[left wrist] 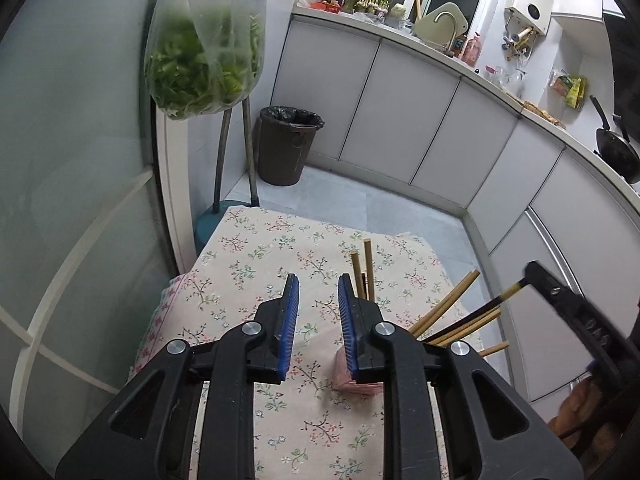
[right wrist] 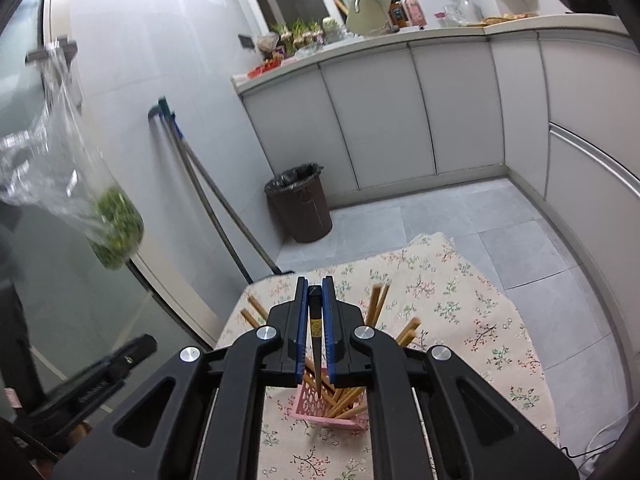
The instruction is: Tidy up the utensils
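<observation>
A pink perforated holder (right wrist: pixel 316 408) stands on the floral tablecloth (right wrist: pixel 460 320) with several wooden chopsticks (right wrist: pixel 378 304) in it. My right gripper (right wrist: pixel 315 292) is shut on a black chopstick (right wrist: pixel 315 344) with a gold band, held upright with its tip just over the holder's mouth. In the left wrist view the holder (left wrist: pixel 348 380) is mostly hidden behind my right finger, with the wooden chopsticks (left wrist: pixel 448 304) fanning out and the black chopstick (left wrist: pixel 480 312) reaching up to the right gripper (left wrist: pixel 536 276). My left gripper (left wrist: pixel 318 280) is open and empty, just left of the holder.
A brown lined bin (left wrist: pixel 286 144) stands on the tiled floor by grey cabinets (left wrist: pixel 400 112). A bag of greens (left wrist: pixel 204 48) hangs at the left near a glass door. Mop handles (right wrist: pixel 216 200) lean on the wall. The table's far edge (left wrist: pixel 320 220) lies ahead.
</observation>
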